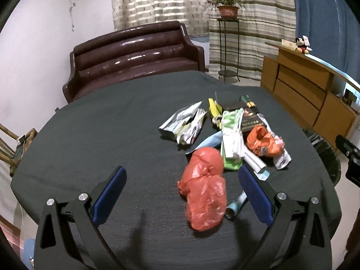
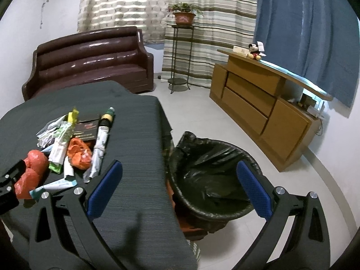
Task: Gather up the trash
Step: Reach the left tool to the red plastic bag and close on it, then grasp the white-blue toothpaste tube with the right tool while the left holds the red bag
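Our left gripper (image 1: pixel 182 187) is spread wide and empty above the dark table (image 1: pixel 101 135), with a crumpled red bag (image 1: pixel 205 189) lying between its blue pads (image 1: pixel 111 193), nearer the right one and touching neither. Our right gripper (image 2: pixel 180 185) is likewise spread and empty, straddling the table edge and the black-lined bin (image 2: pixel 209 184) on the floor just beside it. The remaining trash pile (image 1: pixel 227 132) lies on the table beyond the red bag.

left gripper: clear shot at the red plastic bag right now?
Probably yes. The left gripper is open, and the red plastic bag lies between its fingers on the dark tablecloth, with nothing on top. A small tube lies close beside it.
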Available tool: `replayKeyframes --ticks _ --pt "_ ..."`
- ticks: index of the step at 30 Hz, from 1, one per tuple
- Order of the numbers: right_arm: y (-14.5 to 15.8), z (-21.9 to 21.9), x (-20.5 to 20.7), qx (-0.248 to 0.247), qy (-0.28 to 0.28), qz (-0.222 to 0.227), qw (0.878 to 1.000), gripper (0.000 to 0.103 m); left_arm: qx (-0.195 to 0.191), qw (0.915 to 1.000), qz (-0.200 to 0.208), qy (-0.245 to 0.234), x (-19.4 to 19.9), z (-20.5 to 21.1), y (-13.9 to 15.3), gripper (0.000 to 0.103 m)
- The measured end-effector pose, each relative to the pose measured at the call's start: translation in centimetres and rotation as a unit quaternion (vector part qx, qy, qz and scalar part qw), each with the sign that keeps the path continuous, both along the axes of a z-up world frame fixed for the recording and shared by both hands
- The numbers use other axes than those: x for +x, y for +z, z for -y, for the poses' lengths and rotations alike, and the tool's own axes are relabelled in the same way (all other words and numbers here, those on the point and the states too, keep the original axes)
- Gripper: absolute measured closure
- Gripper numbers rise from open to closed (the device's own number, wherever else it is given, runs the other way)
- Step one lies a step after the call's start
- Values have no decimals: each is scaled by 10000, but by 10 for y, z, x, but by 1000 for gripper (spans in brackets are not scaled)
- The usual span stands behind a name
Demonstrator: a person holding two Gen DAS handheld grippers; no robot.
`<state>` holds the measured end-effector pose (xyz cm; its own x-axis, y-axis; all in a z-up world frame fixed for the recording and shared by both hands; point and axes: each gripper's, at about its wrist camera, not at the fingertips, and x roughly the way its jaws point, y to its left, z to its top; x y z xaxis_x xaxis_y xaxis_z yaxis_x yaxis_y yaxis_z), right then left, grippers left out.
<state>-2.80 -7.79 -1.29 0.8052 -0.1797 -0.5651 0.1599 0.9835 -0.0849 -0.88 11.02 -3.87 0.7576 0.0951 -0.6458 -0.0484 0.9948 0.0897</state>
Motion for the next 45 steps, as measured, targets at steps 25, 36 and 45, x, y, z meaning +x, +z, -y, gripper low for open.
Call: replayKeyframes --ticks 25,36,45 --pt "-11 -37 16 -40 116 -282 9995 4 -422 9934 -733 -772 29 -11 -21 57" --pt "-10 -63 11 129 259 -374 9989 4 -367 9950 -539 -755 17 -32 -12 61" --pt "-15 -107 8 243 500 -495 9972 5 -141 9977 -407 -528 11 -76 -6 61"
